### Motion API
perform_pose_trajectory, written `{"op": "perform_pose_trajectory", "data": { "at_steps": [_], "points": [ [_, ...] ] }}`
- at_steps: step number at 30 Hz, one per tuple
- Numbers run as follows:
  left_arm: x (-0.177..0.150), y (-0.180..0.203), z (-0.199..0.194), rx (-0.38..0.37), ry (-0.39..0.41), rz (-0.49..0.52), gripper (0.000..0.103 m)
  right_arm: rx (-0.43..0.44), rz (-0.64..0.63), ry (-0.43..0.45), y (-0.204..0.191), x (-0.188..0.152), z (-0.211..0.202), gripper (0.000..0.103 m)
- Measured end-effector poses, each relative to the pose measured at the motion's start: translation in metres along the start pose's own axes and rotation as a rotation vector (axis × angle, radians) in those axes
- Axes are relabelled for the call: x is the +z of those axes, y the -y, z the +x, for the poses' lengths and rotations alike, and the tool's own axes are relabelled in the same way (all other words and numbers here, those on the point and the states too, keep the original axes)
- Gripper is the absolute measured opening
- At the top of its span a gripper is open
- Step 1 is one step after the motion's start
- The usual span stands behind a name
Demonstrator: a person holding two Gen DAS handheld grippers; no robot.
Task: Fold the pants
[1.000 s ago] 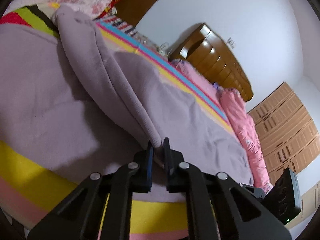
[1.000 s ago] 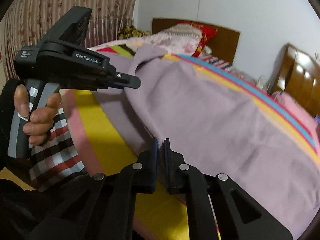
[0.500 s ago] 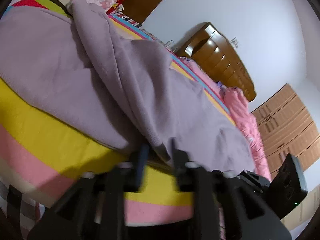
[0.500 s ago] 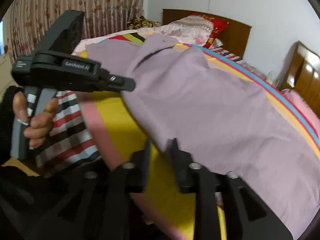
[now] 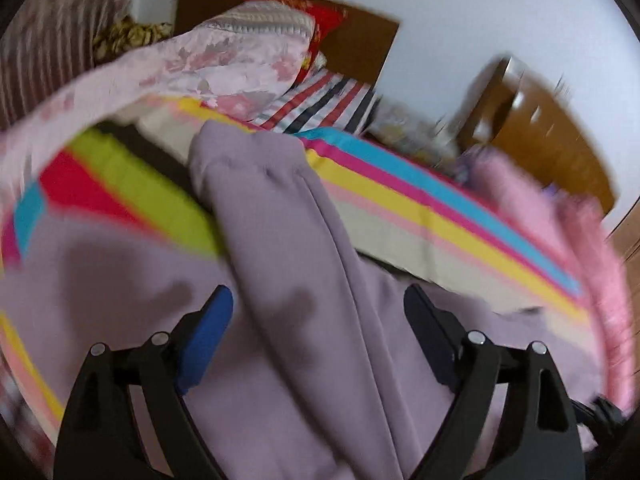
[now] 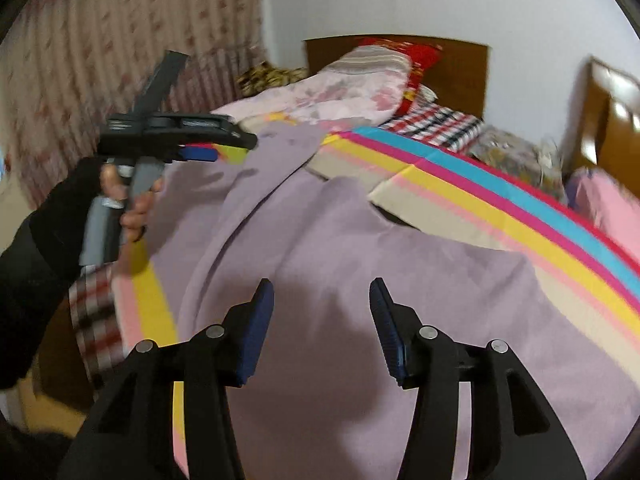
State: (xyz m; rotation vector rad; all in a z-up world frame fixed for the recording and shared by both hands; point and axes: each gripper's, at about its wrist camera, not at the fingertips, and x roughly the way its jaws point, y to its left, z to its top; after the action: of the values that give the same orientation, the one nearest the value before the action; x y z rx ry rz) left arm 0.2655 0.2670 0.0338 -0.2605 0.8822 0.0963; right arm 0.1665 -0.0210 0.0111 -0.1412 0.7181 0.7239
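Observation:
Mauve pants (image 5: 288, 288) (image 6: 328, 248) lie spread over the striped bed, one leg folded across toward the pillows. In the left wrist view my left gripper (image 5: 318, 300) hovers above the folded leg, its jaws opening wide and pressing on nothing. The right wrist view shows my right gripper (image 6: 322, 292) over the broad body of the pants, jaws opening with only cloth below them, not pinched. That same view has the left gripper (image 6: 200, 148) at the far left, held by a hand in a dark sleeve.
The bed cover (image 6: 500, 200) carries yellow, pink and blue stripes. Floral bedding and pillows (image 5: 224, 60) are piled at the headboard. A pink quilt (image 5: 560, 232) lies along the right side. A wooden cabinet (image 5: 552, 128) stands beyond it, and a curtain (image 6: 100, 60) hangs on the left.
Both grippers were shut on the pants' edge a second ago; they have let go, opened, and risen. The left one has swung toward the headboard.

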Motion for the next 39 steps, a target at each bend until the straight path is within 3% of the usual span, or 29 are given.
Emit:
{"op": "perform_pose_trajectory", "data": {
  "at_steps": [3, 7, 9, 10, 11, 12, 15, 19, 23, 26, 29, 32, 34, 37, 39],
  "points": [
    [0.034, 0.011, 0.047, 0.084, -0.077, 0.076, 0.087, 0.038, 0.076, -0.019, 0.014, 0.003, 0.020, 0.049],
    [0.068, 0.024, 0.115, 0.168, -0.202, 0.125, 0.086, 0.041, 0.074, -0.083, 0.017, -0.006, 0.045, 0.049],
    [0.069, 0.025, 0.137, 0.221, -0.264, 0.150, 0.067, 0.053, 0.081, -0.111, 0.018, -0.013, 0.053, 0.050],
    [0.068, 0.024, 0.136, 0.210, -0.240, 0.154, 0.058, 0.055, 0.089, -0.119, 0.020, -0.013, 0.055, 0.050],
    [0.066, 0.020, 0.133, 0.214, -0.229, 0.157, 0.022, 0.063, 0.101, -0.122, 0.023, -0.013, 0.056, 0.051],
    [0.066, 0.013, 0.123, 0.194, -0.191, 0.142, 0.005, 0.073, 0.109, -0.119, 0.025, -0.012, 0.057, 0.052],
    [0.063, -0.011, 0.079, 0.144, -0.013, 0.049, 0.005, 0.079, 0.126, -0.124, 0.026, -0.012, 0.059, 0.054],
    [0.021, -0.080, -0.034, -0.017, 0.244, -0.174, 0.005, 0.081, 0.106, -0.120, 0.021, -0.014, 0.057, 0.054],
    [-0.038, -0.131, -0.092, -0.174, 0.295, -0.275, 0.005, 0.077, 0.089, -0.139, 0.017, -0.015, 0.060, 0.054],
    [-0.080, -0.124, -0.096, -0.164, 0.287, -0.121, 0.005, 0.065, 0.065, -0.166, 0.012, -0.014, 0.064, 0.054],
    [-0.106, -0.094, -0.076, -0.058, 0.262, 0.094, 0.005, 0.039, 0.025, -0.179, 0.000, -0.006, 0.068, 0.054],
    [-0.112, -0.055, -0.064, -0.030, 0.291, 0.264, 0.005, 0.044, -0.034, -0.160, -0.022, 0.015, 0.069, 0.054],
    [-0.116, -0.027, -0.050, -0.037, 0.224, 0.377, 0.006, 0.078, -0.078, -0.131, -0.039, 0.036, 0.069, 0.054],
    [-0.124, -0.022, -0.036, -0.043, 0.180, 0.380, 0.019, 0.148, -0.160, -0.080, -0.070, 0.084, 0.078, 0.057],
    [-0.126, -0.045, -0.044, -0.099, 0.195, 0.273, 0.051, 0.202, -0.238, -0.059, -0.093, 0.119, 0.094, 0.057]
  ]
}}
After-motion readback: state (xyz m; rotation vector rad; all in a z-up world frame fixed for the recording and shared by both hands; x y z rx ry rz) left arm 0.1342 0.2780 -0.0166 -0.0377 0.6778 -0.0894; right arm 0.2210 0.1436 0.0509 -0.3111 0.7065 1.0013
